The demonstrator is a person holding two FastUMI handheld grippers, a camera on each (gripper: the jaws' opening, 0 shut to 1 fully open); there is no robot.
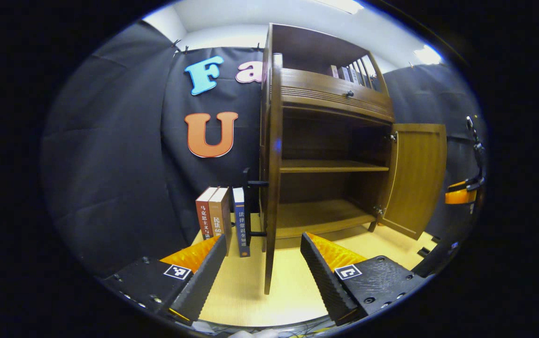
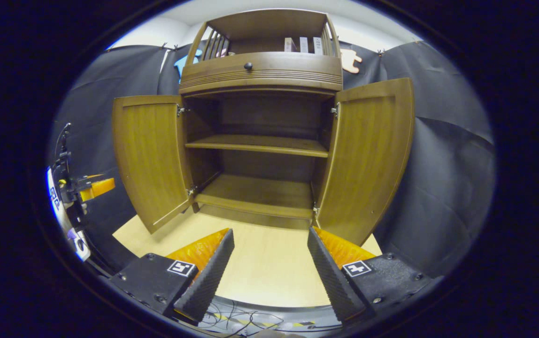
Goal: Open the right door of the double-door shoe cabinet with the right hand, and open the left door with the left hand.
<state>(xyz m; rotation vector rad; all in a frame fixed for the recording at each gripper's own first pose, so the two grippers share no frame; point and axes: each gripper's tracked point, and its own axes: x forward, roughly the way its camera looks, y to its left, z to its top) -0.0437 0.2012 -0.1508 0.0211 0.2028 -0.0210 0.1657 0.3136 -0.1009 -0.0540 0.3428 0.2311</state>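
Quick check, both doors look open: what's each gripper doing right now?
Left gripper: open, holding nothing, the left door's edge standing between its fingers.
Right gripper: open, holding nothing.

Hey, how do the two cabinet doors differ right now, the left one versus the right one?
In the left gripper view, the left door shows edge-on, while the right door shows its inner face. The left door carries a black handle on its outer side; the right door's handle is hidden. In the right gripper view, both doors stand swung wide open. Both are brown wood, hinged to the cabinet.
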